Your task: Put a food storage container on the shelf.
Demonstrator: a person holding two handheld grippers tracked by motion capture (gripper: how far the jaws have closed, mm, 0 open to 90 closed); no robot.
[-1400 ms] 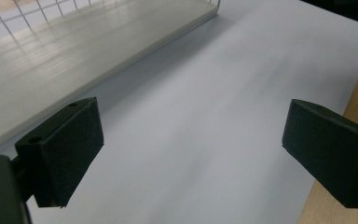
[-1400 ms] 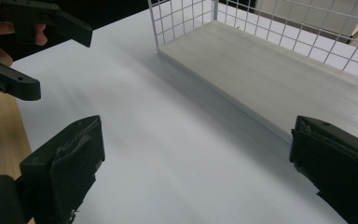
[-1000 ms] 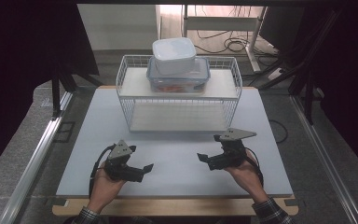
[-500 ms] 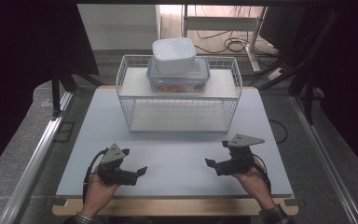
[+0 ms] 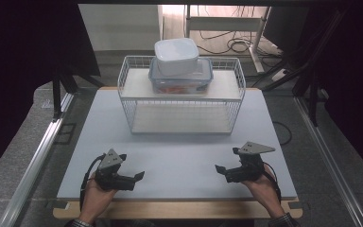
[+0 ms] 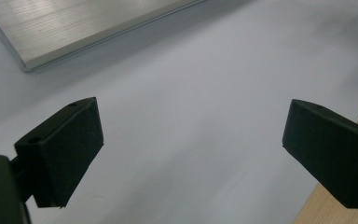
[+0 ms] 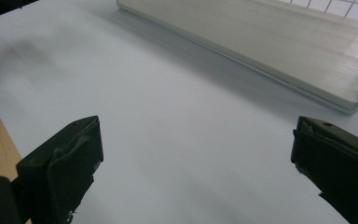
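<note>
**2 open claws low over the worktop, containers on the rack**

The left claw and the right claw sit near the front edge of the white worktop, well apart, each with its jaws spread wide and gripping nothing. Behind them stands a white wire rack. On its upper shelf rests a clear lidded container, and a white container sits stacked on top.
</note>
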